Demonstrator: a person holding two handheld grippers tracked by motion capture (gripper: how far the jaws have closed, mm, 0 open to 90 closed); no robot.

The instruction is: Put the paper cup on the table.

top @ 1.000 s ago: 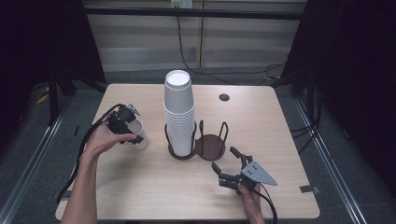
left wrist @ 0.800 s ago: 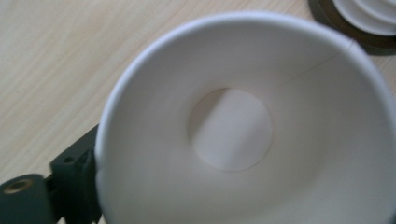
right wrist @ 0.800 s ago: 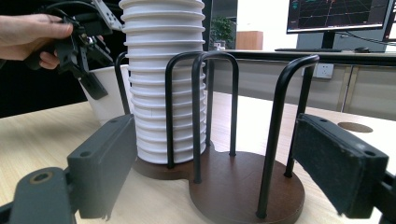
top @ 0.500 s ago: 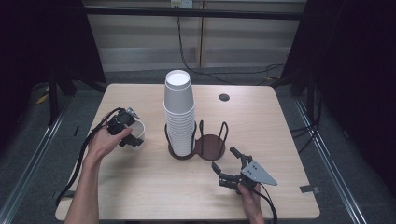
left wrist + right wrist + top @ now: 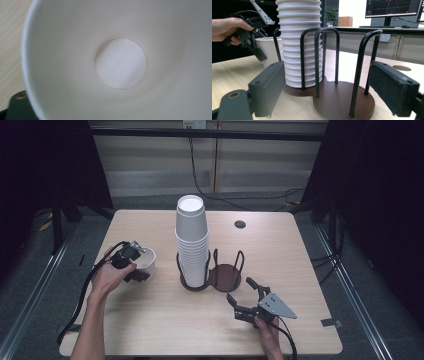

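A tall stack of white paper cups (image 5: pixel 191 240) stands in the left ring of a dark brown two-ring wire holder (image 5: pixel 225 276); the right ring holds nothing. My left gripper (image 5: pixel 139 263) is shut on the rim of a single white cup (image 5: pixel 146 260), which is upright at the table's left. The left gripper view looks straight into that cup (image 5: pixel 120 62), down to its round bottom. Just in front of the holder, my right gripper (image 5: pixel 241 291) is open. Its jaws frame the holder (image 5: pixel 342 100) and the cup stack (image 5: pixel 299 42), with the left gripper (image 5: pixel 258 51) beyond.
A dark round grommet (image 5: pixel 240 224) sits in the wooden table (image 5: pixel 300 270) at the back right. Cables trail from both grippers toward the near edge. A strip of tape (image 5: pixel 330 322) lies near the front right corner. A monitor (image 5: pixel 392 7) stands beyond the table.
My left hand has shifted slightly toward the near edge with the cup, and the cup's mouth now faces more upward. The right gripper has stayed where it was.
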